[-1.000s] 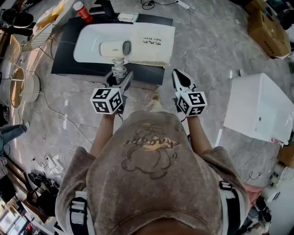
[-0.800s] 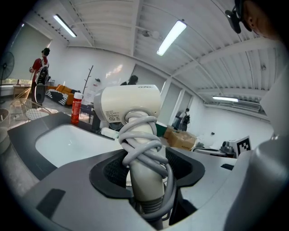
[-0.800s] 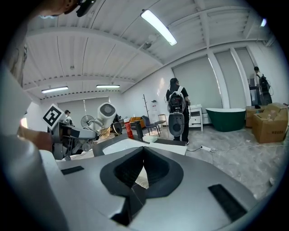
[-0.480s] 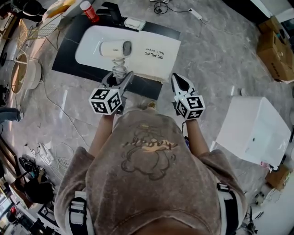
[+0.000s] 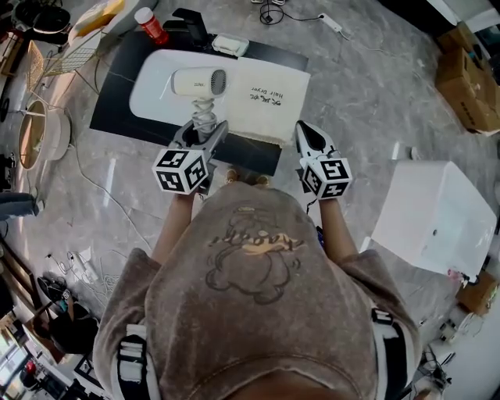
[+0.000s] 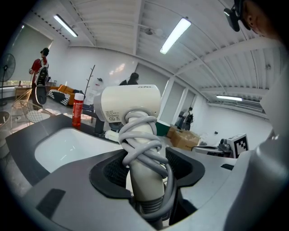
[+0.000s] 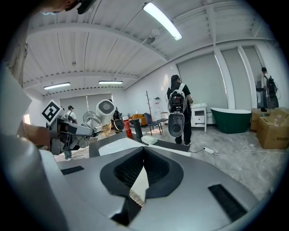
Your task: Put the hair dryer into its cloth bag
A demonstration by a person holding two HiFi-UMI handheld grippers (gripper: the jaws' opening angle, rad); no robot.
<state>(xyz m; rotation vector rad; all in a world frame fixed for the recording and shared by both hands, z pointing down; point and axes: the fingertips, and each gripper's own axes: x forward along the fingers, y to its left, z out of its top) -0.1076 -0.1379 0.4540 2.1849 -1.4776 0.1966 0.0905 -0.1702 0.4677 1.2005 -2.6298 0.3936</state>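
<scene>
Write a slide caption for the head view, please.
From above: the left gripper holds the hair dryer by its cord-wrapped handle, the right gripper pinches the edge of the cloth bag.

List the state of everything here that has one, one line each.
Left gripper: shut on the hair dryer, at its handle.
Right gripper: shut on the cloth bag, at its edge.
Hair dryer: outside the bag, cord wound round its handle.
Cloth bag: lying flat.
Red bottle: upright, cap on.
</scene>
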